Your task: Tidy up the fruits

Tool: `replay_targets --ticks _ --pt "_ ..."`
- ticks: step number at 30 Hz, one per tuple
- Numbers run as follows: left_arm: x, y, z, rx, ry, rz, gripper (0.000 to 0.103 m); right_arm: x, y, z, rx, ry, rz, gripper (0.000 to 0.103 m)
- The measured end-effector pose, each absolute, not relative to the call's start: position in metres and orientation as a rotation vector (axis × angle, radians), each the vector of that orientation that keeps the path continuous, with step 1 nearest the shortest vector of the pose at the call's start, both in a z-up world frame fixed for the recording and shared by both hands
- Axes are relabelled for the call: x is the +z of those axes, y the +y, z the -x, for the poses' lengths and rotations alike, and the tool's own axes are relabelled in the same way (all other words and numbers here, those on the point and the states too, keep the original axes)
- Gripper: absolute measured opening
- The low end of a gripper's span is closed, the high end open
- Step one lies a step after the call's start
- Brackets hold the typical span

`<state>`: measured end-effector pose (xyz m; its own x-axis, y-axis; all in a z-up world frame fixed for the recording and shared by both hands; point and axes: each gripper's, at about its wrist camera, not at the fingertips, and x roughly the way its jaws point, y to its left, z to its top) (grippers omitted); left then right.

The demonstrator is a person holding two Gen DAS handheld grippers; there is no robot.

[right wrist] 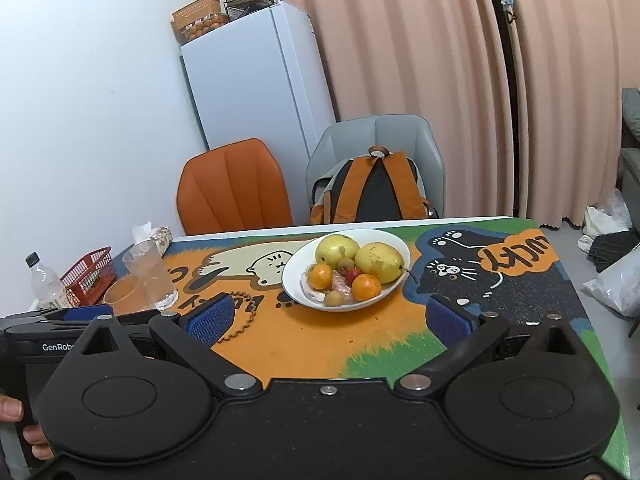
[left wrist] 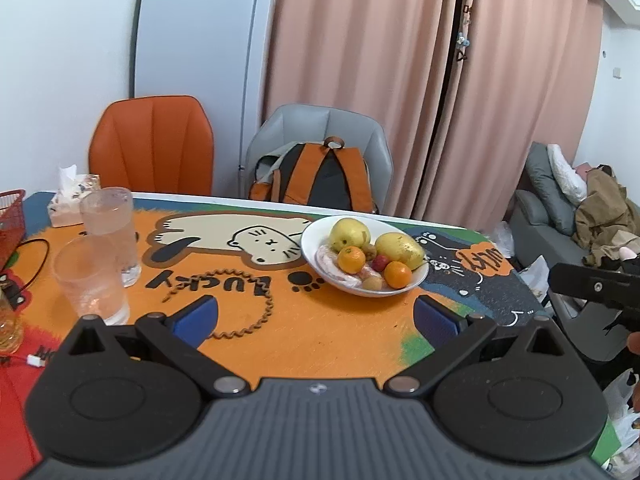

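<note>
A white bowl (left wrist: 316, 236) (right wrist: 394, 242) stands on the cartoon table mat, holding two yellow-green pears (left wrist: 349, 234) (right wrist: 378, 262), two oranges (left wrist: 351, 259) (right wrist: 366, 287), a small red fruit (left wrist: 380, 262) and a small tan fruit (right wrist: 333, 298). My left gripper (left wrist: 314, 316) is open, its blue pads wide apart, short of the bowl with nothing between them. The right gripper (right wrist: 328, 316) is open too, hanging in front of the bowl and empty. Part of the right gripper's body shows at the right edge of the left wrist view (left wrist: 596, 286).
Two clear glasses (left wrist: 108, 232) (left wrist: 90, 276) stand left of the bowl. A red basket (right wrist: 90, 274), a water bottle (right wrist: 42, 280) and a tissue box (left wrist: 66, 200) sit at the far left. An orange chair (left wrist: 152, 144) and a grey chair with a backpack (left wrist: 316, 180) stand behind the table.
</note>
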<state>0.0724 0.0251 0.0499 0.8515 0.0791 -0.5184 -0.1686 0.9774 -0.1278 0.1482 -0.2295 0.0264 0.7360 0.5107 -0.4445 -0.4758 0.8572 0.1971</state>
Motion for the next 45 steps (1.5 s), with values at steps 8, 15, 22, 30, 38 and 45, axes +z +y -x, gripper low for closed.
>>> replay_targets --ticks 8,15,22,30,38,45 --pt "0.052 0.021 -0.054 0.122 0.522 0.175 0.103 0.026 -0.238 -0.129 0.522 0.502 -0.062 0.103" --pt "0.054 0.016 -0.043 0.123 0.514 0.154 0.103 0.025 -0.240 -0.115 0.525 0.499 -0.061 0.103" --pt "0.057 0.013 -0.036 0.119 0.509 0.137 0.103 0.027 -0.244 -0.110 0.521 0.499 -0.068 0.103" --pt "0.059 0.013 -0.031 0.117 0.514 0.135 0.103 0.031 -0.244 -0.104 0.517 0.501 -0.039 0.103" --pt "0.056 0.020 -0.031 0.139 0.524 0.144 0.103 0.032 -0.240 -0.103 0.524 0.500 -0.033 0.103" --pt "0.056 0.021 -0.029 0.141 0.526 0.142 0.103 0.033 -0.241 -0.100 0.530 0.498 -0.027 0.103"
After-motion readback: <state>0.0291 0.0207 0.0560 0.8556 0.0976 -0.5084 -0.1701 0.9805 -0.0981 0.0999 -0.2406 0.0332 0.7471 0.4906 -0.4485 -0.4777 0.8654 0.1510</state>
